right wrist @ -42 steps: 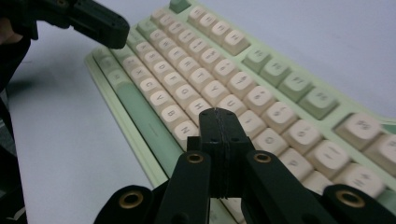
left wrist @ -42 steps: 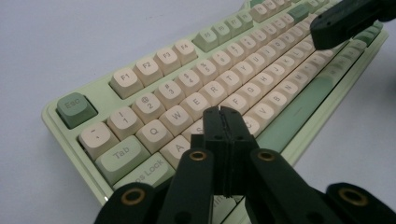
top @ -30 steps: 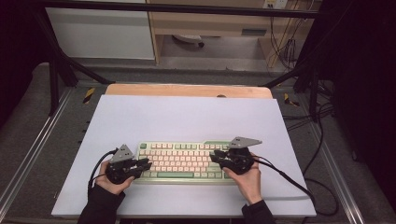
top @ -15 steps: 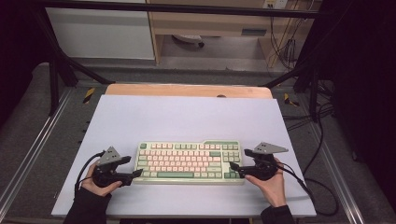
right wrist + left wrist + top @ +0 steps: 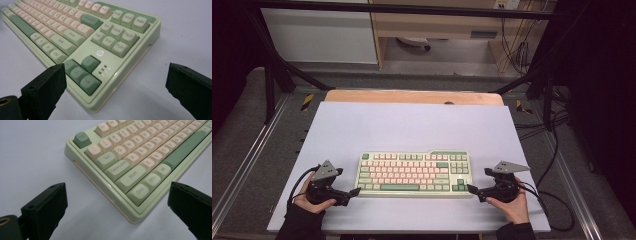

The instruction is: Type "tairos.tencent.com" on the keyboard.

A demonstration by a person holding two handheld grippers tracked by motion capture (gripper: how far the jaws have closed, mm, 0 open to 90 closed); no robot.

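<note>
We have the keyboard (image 5: 413,173) lying flat on the pale table mat (image 5: 412,125), toward the near edge of the mat and roughly centred across it, its long sides square to that edge. Our left gripper (image 5: 355,191) sits just off the keyboard's near left corner and our right gripper (image 5: 471,189) just off its near right corner, each pointing inward at it. Both pairs of jaws have just been opening and now stand wide apart, with nothing pressed between them: in the left gripper view the Ctrl corner of the keyboard (image 5: 140,192) lies ahead in the gap, untouched, and in the right gripper view the arrow-key corner (image 5: 87,80) does the same. We judge the keyboard a rigid plastic case, moderately heavy for its size and unlikely to flex, with a smooth glossy rim that could slip under a shallow pinch. The keycaps are loose-fitting and would depress or pop off, so we would not squeeze there. The best hold looks like the two short end walls, one gripper at each, pads across the case edge from top to underside.
</note>
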